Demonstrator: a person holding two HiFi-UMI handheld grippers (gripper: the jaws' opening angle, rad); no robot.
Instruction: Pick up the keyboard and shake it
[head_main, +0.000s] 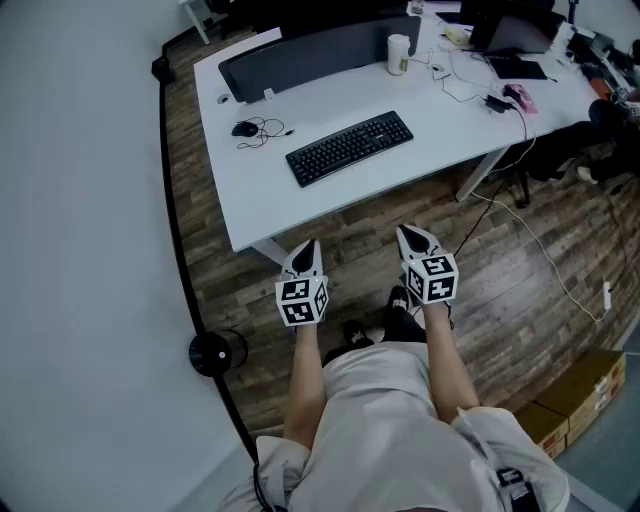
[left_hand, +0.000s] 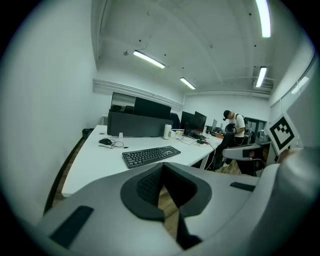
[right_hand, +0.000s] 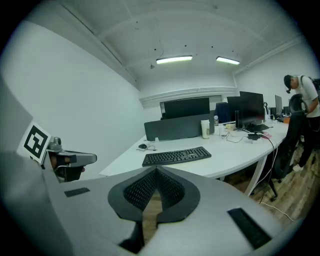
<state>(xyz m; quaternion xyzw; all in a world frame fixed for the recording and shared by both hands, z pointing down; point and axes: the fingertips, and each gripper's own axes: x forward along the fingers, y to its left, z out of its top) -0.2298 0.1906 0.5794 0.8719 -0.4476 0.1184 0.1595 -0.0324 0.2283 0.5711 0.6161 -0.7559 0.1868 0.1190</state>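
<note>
Two cardboard boxes (head_main: 578, 398) stand on the wooden floor (head_main: 350, 222) at the lower right. They are closed, so what is in them I cannot tell. A pale cup (head_main: 398, 53) stands upright on the far part of the counter (head_main: 262, 195). It has a lid on it, and its content does not show.

The counter is white and long, with a white wall (head_main: 70, 250) at its left side. Along its far edge stands a dark divider panel (head_main: 310, 55). At the right end there are cables and a dark screen (head_main: 512, 30). The black keyboard (head_main: 350, 147) lies flat near the middle of the counter, a little turned, and nothing touches it. A black mouse (head_main: 245, 129) with its loose cable lies to the left of it, apart from it. In the left gripper view another person (left_hand: 235, 125) stands far behind at other desks.

The left claw (head_main: 307, 248) and the right claw (head_main: 408, 236) are held over the floor, in front of the counter and well apart from the keyboard. Both have their jaws pressed together, with nothing between them.
</note>
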